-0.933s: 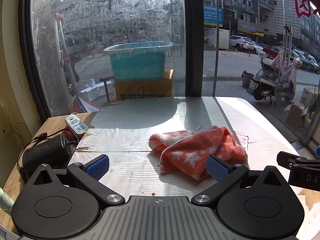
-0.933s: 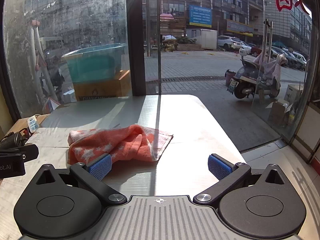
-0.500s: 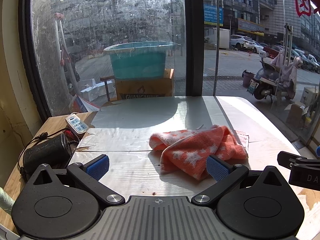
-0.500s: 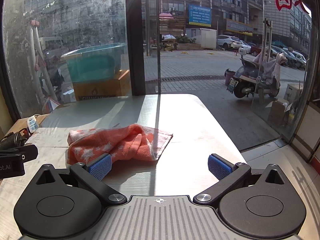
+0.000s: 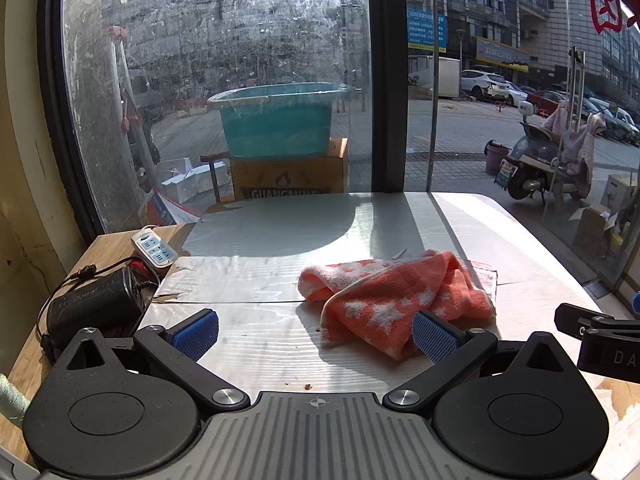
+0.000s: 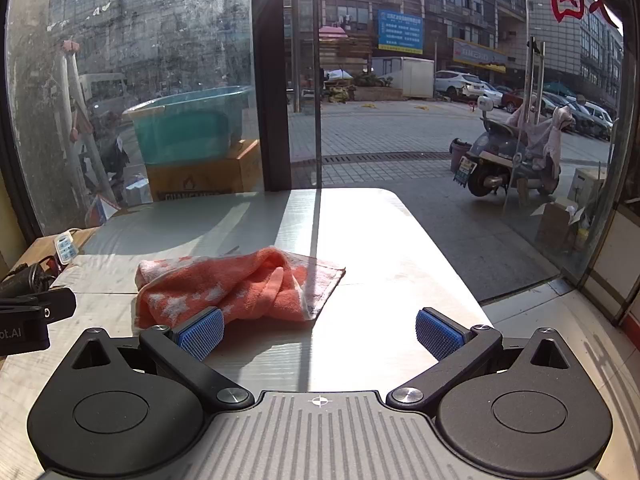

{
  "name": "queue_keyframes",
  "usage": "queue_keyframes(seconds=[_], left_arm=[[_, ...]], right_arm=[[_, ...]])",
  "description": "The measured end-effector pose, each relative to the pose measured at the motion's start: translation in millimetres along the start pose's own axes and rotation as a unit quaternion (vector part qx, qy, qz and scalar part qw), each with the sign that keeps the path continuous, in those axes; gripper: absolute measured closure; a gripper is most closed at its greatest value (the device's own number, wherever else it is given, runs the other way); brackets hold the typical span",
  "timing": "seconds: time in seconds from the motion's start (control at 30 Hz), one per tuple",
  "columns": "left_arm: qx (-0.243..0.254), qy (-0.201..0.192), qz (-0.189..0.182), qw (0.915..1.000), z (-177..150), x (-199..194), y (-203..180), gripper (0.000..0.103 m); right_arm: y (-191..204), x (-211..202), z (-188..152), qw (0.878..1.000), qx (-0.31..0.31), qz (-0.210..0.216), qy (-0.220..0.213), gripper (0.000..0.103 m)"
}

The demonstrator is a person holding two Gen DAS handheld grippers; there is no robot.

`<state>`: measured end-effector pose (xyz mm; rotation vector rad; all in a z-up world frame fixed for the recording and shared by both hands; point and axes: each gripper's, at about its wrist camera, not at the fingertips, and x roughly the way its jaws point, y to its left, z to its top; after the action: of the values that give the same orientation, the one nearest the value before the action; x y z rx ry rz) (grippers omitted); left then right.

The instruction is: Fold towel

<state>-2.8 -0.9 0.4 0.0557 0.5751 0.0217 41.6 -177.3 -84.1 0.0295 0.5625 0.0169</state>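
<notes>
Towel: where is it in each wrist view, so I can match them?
Left wrist: towel lies right of centre on the table, its near edge behind the right pad.
Right wrist: towel lies left of centre, behind the left pad.
Shared landmark: teal tub outside the window.

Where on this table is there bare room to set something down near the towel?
Bare tabletop lies right of the crumpled orange towel, out to the table's rounded edge, and behind the towel toward the window. Another free strip sits left of the towel. The far left is crowded: a power strip and a black adapter with cords.
</notes>
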Motion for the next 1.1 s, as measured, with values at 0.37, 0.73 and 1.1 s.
queue_keyframes(seconds=[0.37, 0.73, 1.1], left_arm=[[0.002, 0.000, -0.001, 1.0000, -0.2, -0.4, 0.1, 0.000], [0.003, 0.001, -0.001, 1.0000, -0.8, 0.9, -0.6, 0.000], [0.003, 0.003, -0.002, 1.0000, -0.1, 2.5, -1.1, 0.000]], right_arm=[[-1.9, -1.1, 0.4, 1.000, 0.001, 0.000, 0.001, 0.000], [-1.3, -0.8, 0.0, 1.000, 0.003, -0.002, 0.000, 0.000], [-2.8, -1.8, 0.9, 1.000, 0.012, 0.005, -0.006, 0.000]])
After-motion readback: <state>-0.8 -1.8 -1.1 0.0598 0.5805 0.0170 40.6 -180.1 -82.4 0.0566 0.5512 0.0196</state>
